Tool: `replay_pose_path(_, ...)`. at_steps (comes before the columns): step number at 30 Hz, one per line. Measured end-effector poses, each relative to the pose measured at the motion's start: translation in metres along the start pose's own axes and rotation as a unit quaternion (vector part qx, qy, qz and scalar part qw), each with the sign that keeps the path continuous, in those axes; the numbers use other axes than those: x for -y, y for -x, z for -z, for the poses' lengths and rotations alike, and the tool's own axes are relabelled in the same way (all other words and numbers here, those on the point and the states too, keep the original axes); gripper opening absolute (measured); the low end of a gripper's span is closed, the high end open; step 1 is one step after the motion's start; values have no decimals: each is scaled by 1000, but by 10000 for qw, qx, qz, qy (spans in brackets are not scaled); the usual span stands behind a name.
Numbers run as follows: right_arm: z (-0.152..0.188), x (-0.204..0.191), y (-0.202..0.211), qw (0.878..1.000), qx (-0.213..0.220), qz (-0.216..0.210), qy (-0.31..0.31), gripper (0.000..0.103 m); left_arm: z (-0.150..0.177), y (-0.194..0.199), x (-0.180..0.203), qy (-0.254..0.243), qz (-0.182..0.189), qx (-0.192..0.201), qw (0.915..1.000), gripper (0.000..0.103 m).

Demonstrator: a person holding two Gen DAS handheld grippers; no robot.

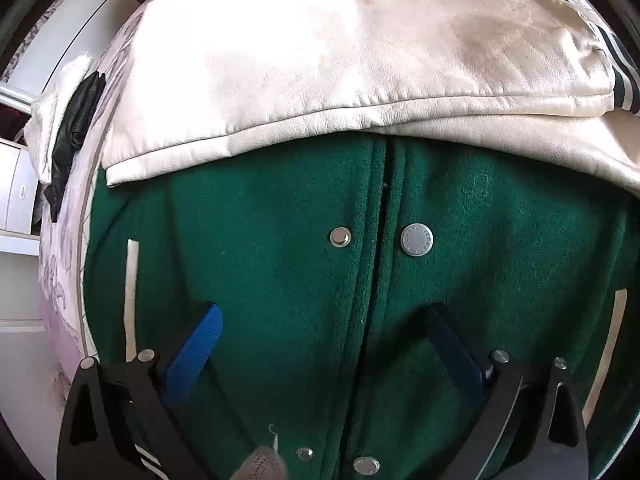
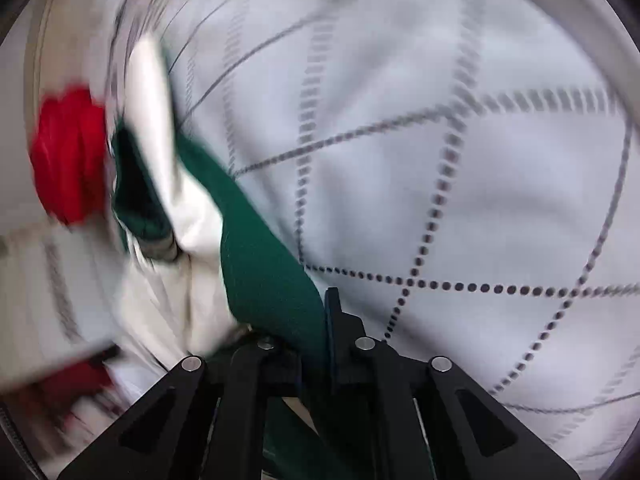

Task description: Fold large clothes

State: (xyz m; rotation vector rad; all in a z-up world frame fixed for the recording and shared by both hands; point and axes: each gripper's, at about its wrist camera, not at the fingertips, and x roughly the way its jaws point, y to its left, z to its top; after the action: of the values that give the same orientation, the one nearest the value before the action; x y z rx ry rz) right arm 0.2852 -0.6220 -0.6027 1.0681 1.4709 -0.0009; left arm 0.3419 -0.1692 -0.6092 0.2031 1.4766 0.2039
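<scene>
A green varsity jacket (image 1: 280, 264) with cream leather sleeves (image 1: 320, 68) lies front up on a bed, sleeves folded across the chest, silver snaps down the placket. My left gripper (image 1: 326, 320) is open just above the jacket's lower front, blue pads (image 1: 196, 352) spread wide, holding nothing. In the blurred right wrist view, my right gripper (image 2: 316, 320) is shut on a green edge of the jacket (image 2: 260, 272), which trails away to the left with a cream sleeve (image 2: 160, 184) beside it.
A white bedsheet with dotted grey lines (image 2: 440, 160) fills the right wrist view. A red garment (image 2: 68, 152) lies at the left. A black item on white cloth (image 1: 76, 128) and white drawers (image 1: 20, 200) sit left of the bed.
</scene>
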Motion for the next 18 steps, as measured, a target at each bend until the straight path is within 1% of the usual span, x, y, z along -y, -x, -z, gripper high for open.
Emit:
replay_pose_path(1, 0, -9, 7, 9990, -23, 354, 281, 24, -2, 8, -4, 28, -35, 32, 10000, 103)
replay_pose_path(2, 1, -21, 15, 9948, 10, 739, 701, 28, -2, 10, -4, 68, -70, 63, 9999, 103)
replay_pose_path(4, 0, -35, 19, 9854, 35, 1042, 1344, 42, -2, 17, -9, 227, -26, 121, 9997, 103)
replay_pose_path(5, 1, -39, 17, 9775, 9, 1177, 1753, 42, -2, 17, -9, 273, -21, 102, 9996, 103)
replay_pose_path(6, 2, -38, 10, 9701, 11, 1354, 2014, 34, -3, 17, -9, 273, -43, 81, 9996, 103)
replay_pose_path(7, -4, -27, 3, 9674, 29, 1488, 2049, 23, -3, 15, -7, 254, -81, 48, 9996, 103)
replay_pose_path(8, -18, -21, -3, 9739, 36, 1351, 1823, 23, 2, 11, -2, 216, -98, -31, 9997, 103)
replay_pose_path(9, -16, -21, -3, 9758, 21, 1348, 1719, 23, 10, 10, -2, 218, -83, -95, 9997, 103)
replay_pose_path(10, -16, -26, 3, 9742, -9, 1490, 1695, 23, 14, 12, 2, 248, -27, -120, 9996, 103)
replay_pose_path(11, -13, -28, 10, 9729, -25, 1608, 1661, 27, 19, 17, 5, 242, 29, -97, 9997, 103)
replay_pose_path(12, -9, -37, 15, 9731, -27, 1667, 1589, 31, 22, 20, 4, 207, 37, -84, 9997, 103)
replay_pose_path(13, -2, -43, 22, 9742, -51, 1573, 1619, 39, 28, 26, 8, 170, 26, -58, 9998, 103)
replay_pose_path(14, 9, -44, 28, 9735, -168, 1498, 1718, 47, 36, 33, 8, 136, 33, -10, 9999, 103)
replay_pose_path(15, 21, -41, 31, 9691, -350, 1617, 1828, 67, 43, 37, 11, 57, 20, 21, 10000, 103)
replay_pose_path(16, 33, -38, 26, 9648, -499, 1725, 1920, 71, 50, 34, 16, -86, -67, 12, 9999, 103)
replay_pose_path(17, 48, -26, 21, 9576, -703, 1837, 2104, 70, 57, 30, 22, -218, -189, -25, 9996, 103)
replay_pose_path(18, 56, -17, 16, 9522, -718, 2051, 2147, 54, 62, 24, 27, -303, -271, -79, 9991, 103)
